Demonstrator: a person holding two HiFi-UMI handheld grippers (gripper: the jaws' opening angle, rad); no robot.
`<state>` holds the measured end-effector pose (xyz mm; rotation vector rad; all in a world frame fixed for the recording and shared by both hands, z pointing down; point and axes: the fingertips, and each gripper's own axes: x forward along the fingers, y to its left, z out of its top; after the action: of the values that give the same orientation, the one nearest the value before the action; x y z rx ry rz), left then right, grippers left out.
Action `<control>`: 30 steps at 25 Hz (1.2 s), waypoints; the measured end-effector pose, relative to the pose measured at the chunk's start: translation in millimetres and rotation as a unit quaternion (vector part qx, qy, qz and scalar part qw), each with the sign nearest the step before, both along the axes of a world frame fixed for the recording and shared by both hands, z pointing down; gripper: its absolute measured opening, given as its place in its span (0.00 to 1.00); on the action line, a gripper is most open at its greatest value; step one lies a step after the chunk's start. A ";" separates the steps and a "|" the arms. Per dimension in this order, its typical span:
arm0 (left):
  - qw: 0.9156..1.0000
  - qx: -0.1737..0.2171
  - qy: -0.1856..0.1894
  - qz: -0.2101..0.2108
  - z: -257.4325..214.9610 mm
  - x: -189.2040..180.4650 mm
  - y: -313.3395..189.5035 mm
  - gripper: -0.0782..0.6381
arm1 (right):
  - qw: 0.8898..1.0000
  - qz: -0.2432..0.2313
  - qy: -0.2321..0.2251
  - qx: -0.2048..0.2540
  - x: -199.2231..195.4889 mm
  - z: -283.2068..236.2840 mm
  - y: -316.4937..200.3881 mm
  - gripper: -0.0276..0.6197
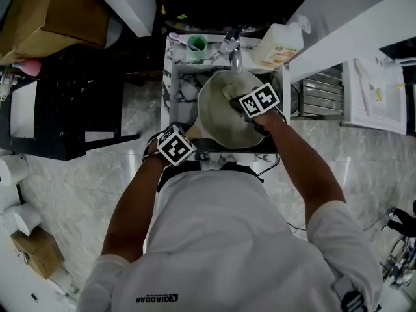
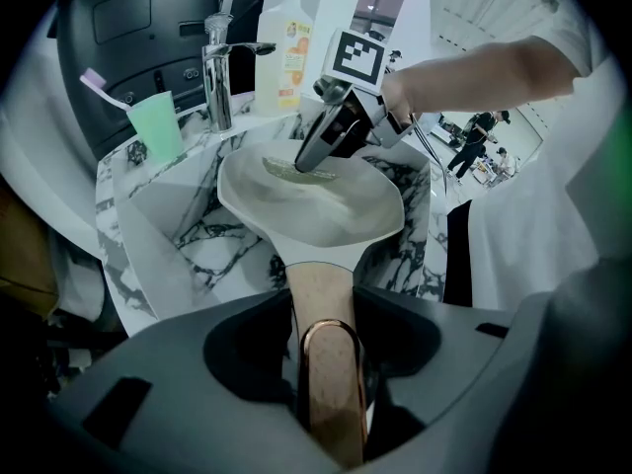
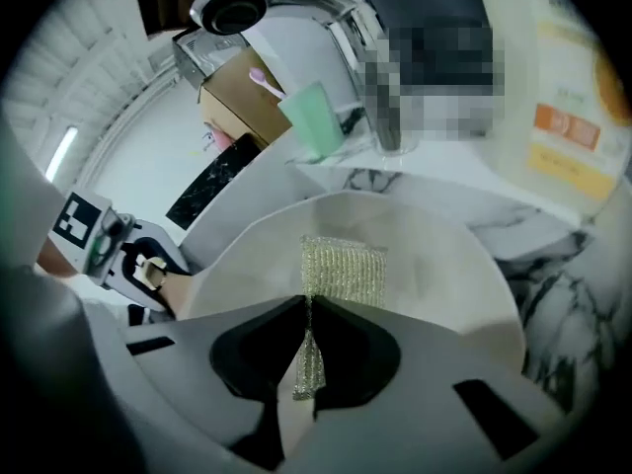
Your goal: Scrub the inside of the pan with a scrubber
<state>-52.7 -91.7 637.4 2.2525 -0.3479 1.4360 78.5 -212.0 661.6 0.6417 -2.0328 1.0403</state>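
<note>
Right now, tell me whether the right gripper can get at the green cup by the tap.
Probably not to grasp: the right gripper is shut on the scrubber inside the pan. Nothing seems to block the green cup itself.

The pan [image 1: 218, 117] lies in the sink [image 1: 177, 83] with the scrubber [image 3: 343, 270] inside it, and behind stand cup [image 1: 197, 43], faucet [image 1: 232, 47] and bottle [image 1: 279, 44].

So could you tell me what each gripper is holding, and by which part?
Left gripper grips the pan by its handle; right gripper pinches the scrubber by its near edge.
</note>
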 end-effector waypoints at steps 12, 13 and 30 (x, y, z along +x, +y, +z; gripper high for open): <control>1.000 0.002 0.000 0.001 -1.0 1.5 0.3 0.39 | 0.973 -0.082 0.160 0.147 12.9 48.9 -27.8 0.14; 1.000 0.002 0.000 0.001 -1.1 1.1 0.3 0.39 | 0.974 -0.075 0.165 0.139 16.5 52.9 -28.3 0.14; 1.000 0.013 -0.005 0.005 2.6 -0.8 0.0 0.39 | 0.997 0.028 0.059 0.031 -20.6 69.9 -21.3 0.14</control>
<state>-53.5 -91.6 640.0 2.2715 -0.3602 1.4557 57.9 -233.2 731.5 0.7777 -1.9606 0.9522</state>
